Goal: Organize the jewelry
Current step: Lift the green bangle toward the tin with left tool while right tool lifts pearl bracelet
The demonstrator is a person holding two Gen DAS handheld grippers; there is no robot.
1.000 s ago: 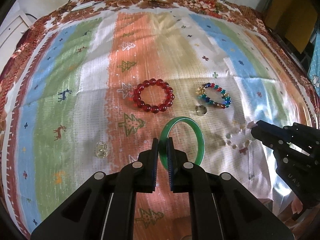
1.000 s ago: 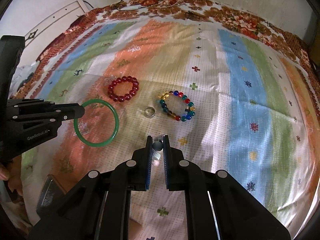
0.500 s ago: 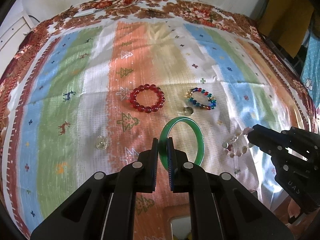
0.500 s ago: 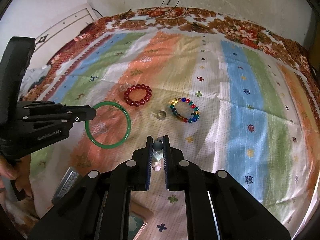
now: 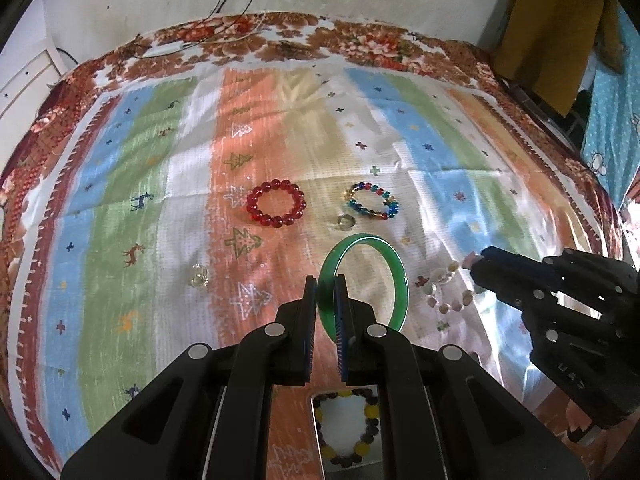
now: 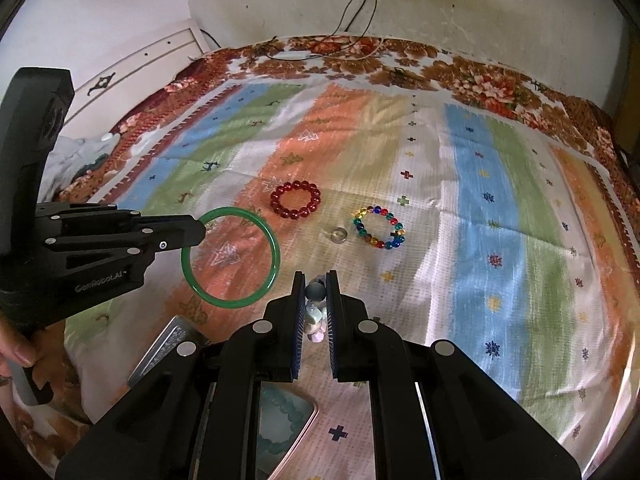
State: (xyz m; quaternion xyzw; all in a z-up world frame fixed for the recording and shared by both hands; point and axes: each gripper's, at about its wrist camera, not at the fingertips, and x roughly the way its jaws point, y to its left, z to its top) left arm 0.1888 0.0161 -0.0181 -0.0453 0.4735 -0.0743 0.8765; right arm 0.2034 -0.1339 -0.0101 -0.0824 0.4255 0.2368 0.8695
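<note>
Left tool (image 5: 325, 280): clamped on the bangle (image 5: 394, 264), low centre of the left view; bangle held above the bedspread (image 5: 120, 200), ring standing out ahead of the fingers.
Right tool (image 6: 316, 280): clamped on the pale bracelet (image 6: 314, 312); in the left view, beads hanging from its tip at right (image 5: 448, 292).
Red bracelet (image 5: 276, 203): lying flat on the orange stripe, middle of the left view.
Colored bracelet (image 5: 373, 201): right of the red one, well apart from it.
Ring (image 5: 345, 221): just beside the colored bracelet, lower left of it.
Clear piece (image 5: 199, 275): alone at left, on the white stripe.
Tray (image 5: 346, 428): bottom centre, under the left tool, with a yellow and dark bead bracelet inside.
</note>
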